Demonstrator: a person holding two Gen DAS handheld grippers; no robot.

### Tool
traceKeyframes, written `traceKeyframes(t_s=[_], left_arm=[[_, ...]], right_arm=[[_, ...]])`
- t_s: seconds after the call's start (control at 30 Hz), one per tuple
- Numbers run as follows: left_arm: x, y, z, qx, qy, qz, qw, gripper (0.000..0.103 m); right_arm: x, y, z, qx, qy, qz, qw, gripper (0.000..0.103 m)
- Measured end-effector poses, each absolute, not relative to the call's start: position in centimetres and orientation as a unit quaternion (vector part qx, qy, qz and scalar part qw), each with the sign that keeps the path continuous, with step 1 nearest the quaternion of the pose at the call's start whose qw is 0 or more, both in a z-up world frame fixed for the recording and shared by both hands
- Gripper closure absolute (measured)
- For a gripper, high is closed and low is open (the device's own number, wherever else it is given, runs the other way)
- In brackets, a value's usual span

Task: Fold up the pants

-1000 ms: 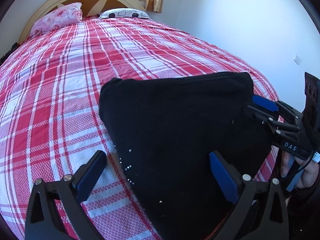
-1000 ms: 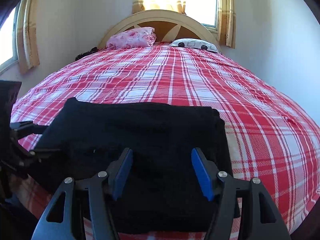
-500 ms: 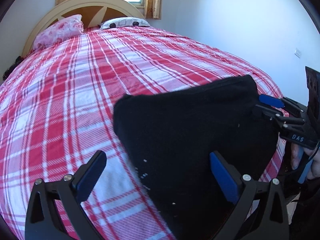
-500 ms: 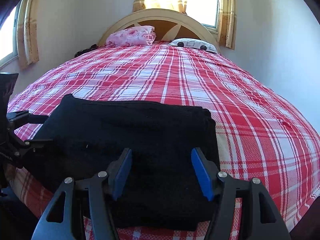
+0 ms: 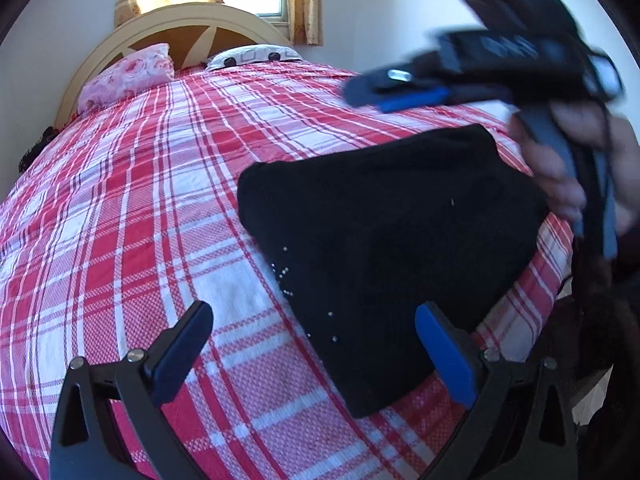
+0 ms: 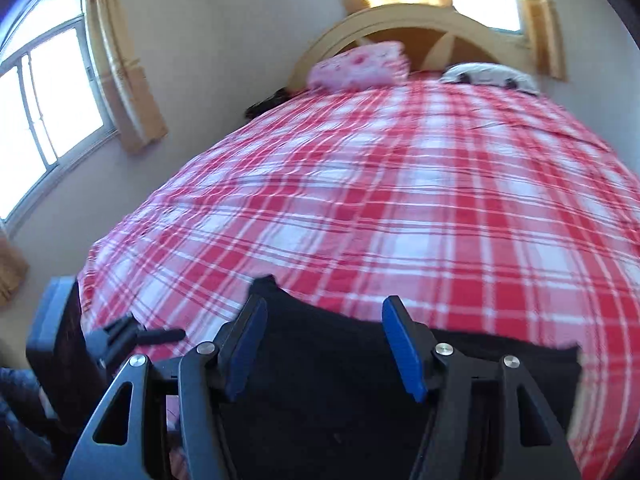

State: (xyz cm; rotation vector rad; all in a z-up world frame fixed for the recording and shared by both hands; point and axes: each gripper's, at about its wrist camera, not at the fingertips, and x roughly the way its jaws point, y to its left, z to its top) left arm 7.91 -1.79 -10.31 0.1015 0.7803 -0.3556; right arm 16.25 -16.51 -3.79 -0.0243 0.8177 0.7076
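The black pants (image 5: 384,240) lie folded into a compact bundle on the red plaid bed cover (image 5: 160,184), near the foot of the bed. My left gripper (image 5: 316,348) is open and empty, just short of the bundle's near corner. My right gripper (image 6: 324,344) is open and empty, raised above the pants (image 6: 340,400), which lie under its fingers. In the left wrist view the right gripper (image 5: 394,90) hangs blurred above the bundle's far right side, with the hand holding it.
A pink pillow (image 5: 128,76) and a white patterned pillow (image 5: 252,56) lie at the cream headboard (image 5: 188,20). Windows with curtains (image 6: 120,80) are on the left and back walls. A white wall runs along the bed's right side.
The right gripper has lifted off the pants' edge and risen up, tilting to the left. The left gripper has drawn back a little. The folded pants stay in place.
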Motion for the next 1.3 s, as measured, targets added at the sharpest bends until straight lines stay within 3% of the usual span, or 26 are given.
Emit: traceKeyframes(t_s=[0.2, 0.37, 0.4, 0.43, 0.53, 1.03, 1.3], left_arm=[[7.5, -2.1, -10.8, 0.023, 0.381, -0.216, 0.898, 0.003], [8.0, -1.8, -11.6, -0.004, 0.395, -0.235, 0.888, 0.007], [8.1, -1.7, -11.8, -0.009, 0.397, -0.240, 0.886, 0.009], [8.2, -1.7, -11.8, -0.012, 0.399, -0.244, 0.884, 0.010], [8.3, -1.7, -11.8, -0.015, 0.399, -0.246, 0.883, 0.010], [8.2, -3.1, -11.9, 0.008, 0.404, -0.231, 0.885, 0.010], [9.1, -1.9, -11.6, 0.002, 0.413, -0.225, 0.883, 0.020]], right_arm=[[20.5, -10.4, -5.5, -0.049, 0.457, 0.382, 0.802, 0.058], [21.9, -7.4, -8.0, -0.070, 0.536, 0.428, 0.724, 0.061], [22.0, -6.8, -8.5, -0.076, 0.546, 0.433, 0.713, 0.066], [22.1, -6.5, -8.9, -0.080, 0.555, 0.437, 0.703, 0.078], [21.9, -5.4, -9.8, -0.095, 0.565, 0.450, 0.685, 0.091], [23.8, -5.9, -10.4, -0.091, 0.541, 0.425, 0.720, 0.093], [24.8, -6.0, -9.9, -0.089, 0.526, 0.417, 0.736, 0.093]])
